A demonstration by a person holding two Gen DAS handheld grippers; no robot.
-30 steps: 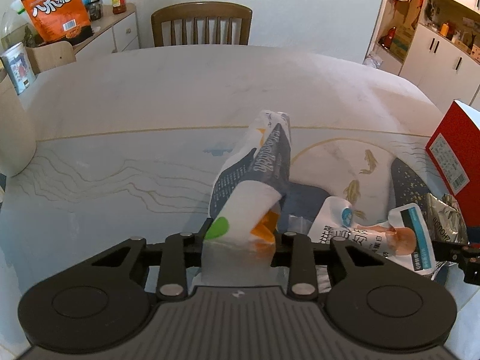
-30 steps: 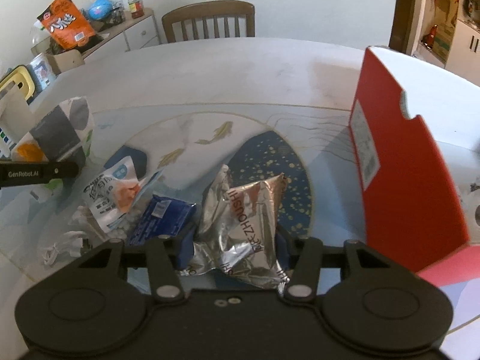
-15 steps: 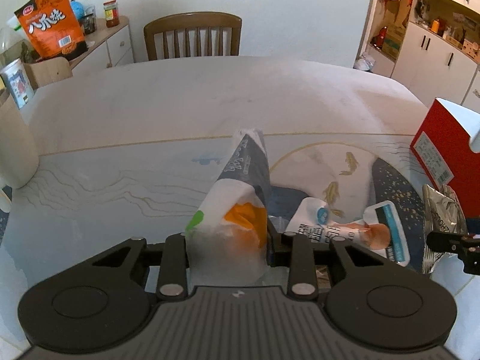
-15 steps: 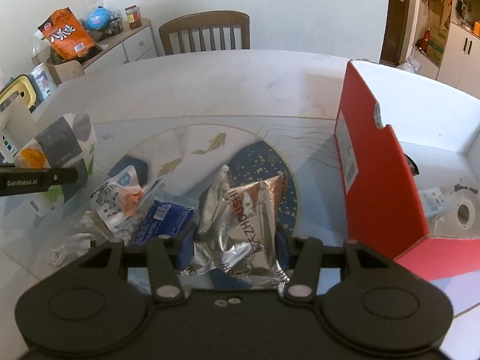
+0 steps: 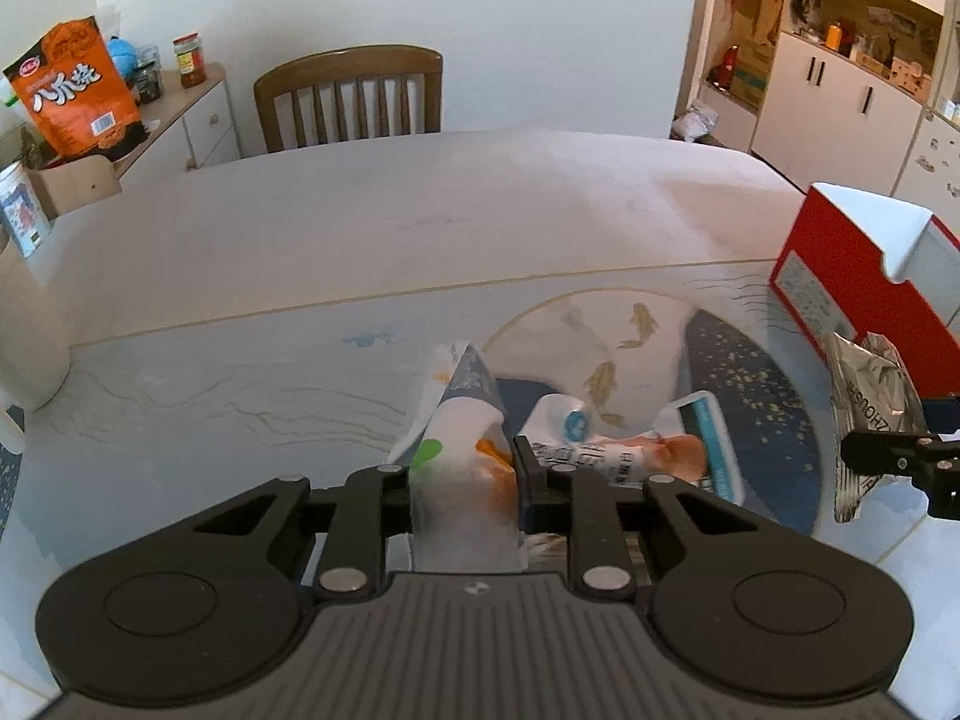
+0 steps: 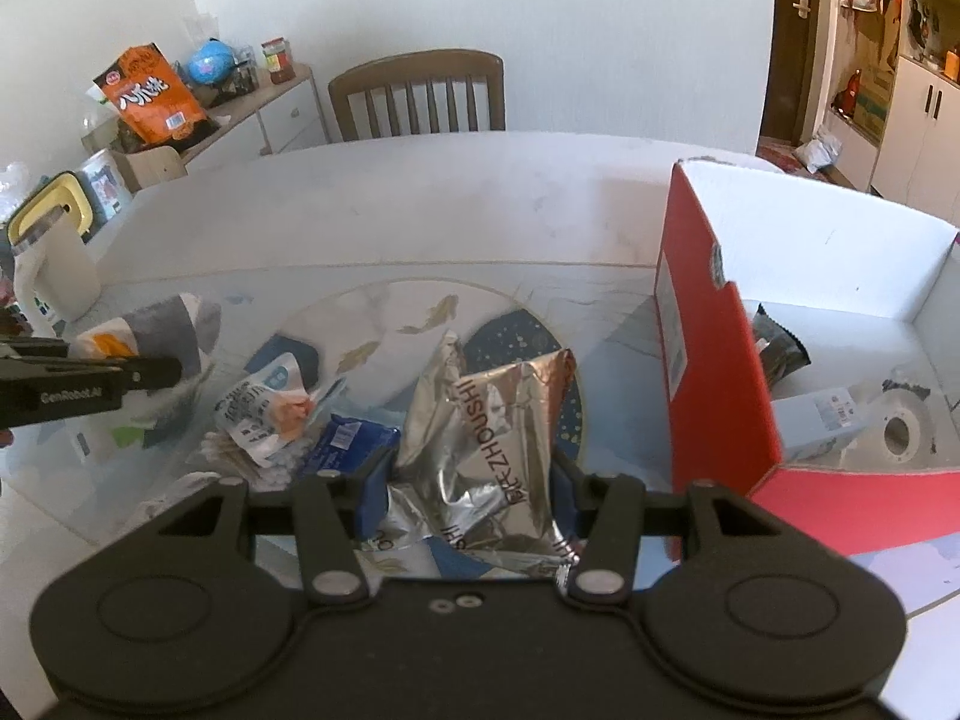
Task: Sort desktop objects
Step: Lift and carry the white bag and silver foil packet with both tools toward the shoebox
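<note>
Jaws of the left gripper (image 5: pixel 463 468) have just been closing and now pinch a white and grey packet (image 5: pixel 465 480), lifted clear of the counter (image 5: pixel 420 228). Just right of those jaws lies a white pouch with an orange print (image 5: pixel 624 450). The right gripper (image 6: pixel 465 480) has its jaws clamped on a crumpled silver foil bag (image 6: pixel 486 438), also held up. Left of those jaws lies a blue packet (image 6: pixel 351 441); to their right stands an open red box (image 6: pixel 714 372) holding a tape roll (image 6: pixel 897 435).
</note>
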